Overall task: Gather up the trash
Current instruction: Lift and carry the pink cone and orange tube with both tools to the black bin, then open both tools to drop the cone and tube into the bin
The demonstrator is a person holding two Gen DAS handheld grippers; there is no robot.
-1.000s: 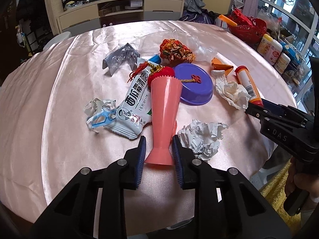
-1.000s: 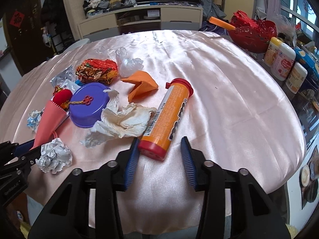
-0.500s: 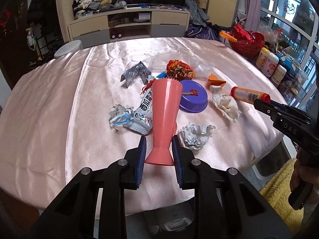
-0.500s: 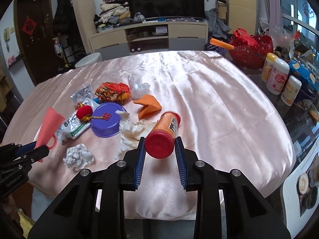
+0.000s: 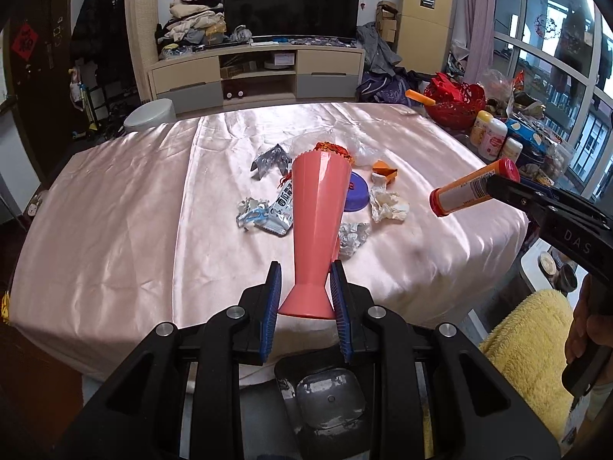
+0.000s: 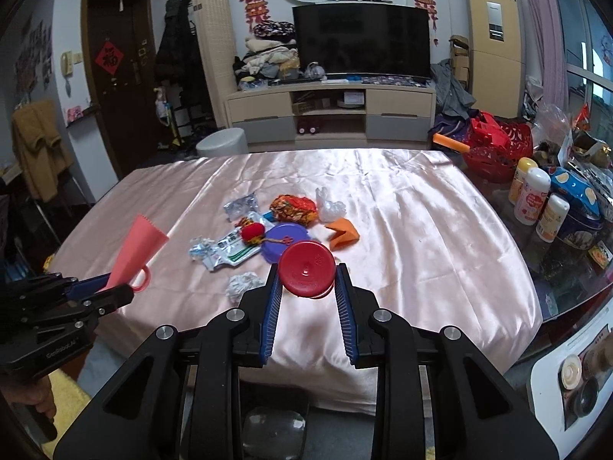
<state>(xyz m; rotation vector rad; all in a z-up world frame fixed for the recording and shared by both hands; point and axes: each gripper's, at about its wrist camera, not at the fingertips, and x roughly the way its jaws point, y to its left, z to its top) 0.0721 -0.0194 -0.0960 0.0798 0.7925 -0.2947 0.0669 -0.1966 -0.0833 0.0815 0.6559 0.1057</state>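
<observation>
My left gripper (image 5: 305,281) is shut on the narrow base of a pink plastic cup (image 5: 316,226), held up off the table near its front edge; it also shows in the right wrist view (image 6: 132,255). My right gripper (image 6: 307,281) is shut on an orange tube with a red cap (image 6: 306,274), lifted clear of the table; the tube also shows in the left wrist view (image 5: 473,191). On the pink cloth (image 6: 413,237) lie a crumpled foil ball (image 6: 243,285), a white snack packet (image 6: 230,251), a purple lid (image 6: 285,239), an orange wrapper (image 6: 345,234) and a crumpled tissue (image 5: 387,205).
A metal bin (image 5: 329,395) stands on the floor below the table's front edge, under my left gripper. Bottles and tins (image 6: 536,199) and a red basket (image 6: 498,145) crowd the right side. A yellow towel (image 5: 528,337) lies low right.
Both grippers have lifted and pulled back from the table with their loads. The right gripper closed on the tube and raised it off the cloth. The bin has come into view below.
</observation>
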